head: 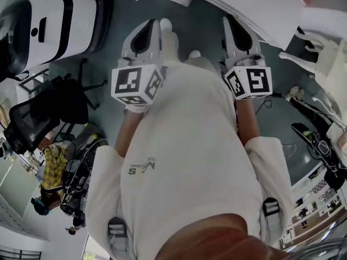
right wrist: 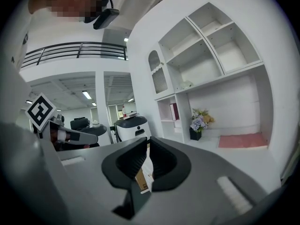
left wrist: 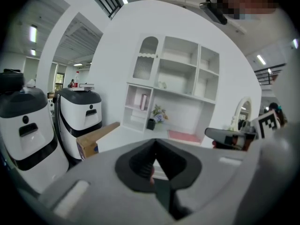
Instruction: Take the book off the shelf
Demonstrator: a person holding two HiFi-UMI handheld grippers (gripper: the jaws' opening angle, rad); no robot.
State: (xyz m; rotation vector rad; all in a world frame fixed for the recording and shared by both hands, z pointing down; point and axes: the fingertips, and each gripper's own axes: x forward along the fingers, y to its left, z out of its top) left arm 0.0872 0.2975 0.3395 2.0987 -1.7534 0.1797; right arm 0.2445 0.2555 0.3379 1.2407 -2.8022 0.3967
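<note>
A dark red book point(left wrist: 144, 101) point(right wrist: 174, 111) stands upright in a lower left compartment of the white shelf unit point(left wrist: 178, 78) point(right wrist: 211, 55), far ahead of both grippers. In the head view the left gripper point(head: 154, 25) and the right gripper point(head: 232, 21) are held side by side in front of the person's white shirt, pointing forward. The left gripper's point(left wrist: 154, 141) jaws meet at the tips with nothing between them. The right gripper point(right wrist: 147, 138) is shut and empty too. The book does not show in the head view.
A dark pot of flowers point(left wrist: 157, 116) point(right wrist: 199, 123) and a pink mat point(left wrist: 183, 136) point(right wrist: 241, 140) sit on the white table point(head: 260, 4) below the shelf. A cardboard box point(left wrist: 93, 139) lies at the table's left end. White robots point(left wrist: 77, 121) point(head: 49, 20) and an office chair point(head: 54, 112) stand to the left.
</note>
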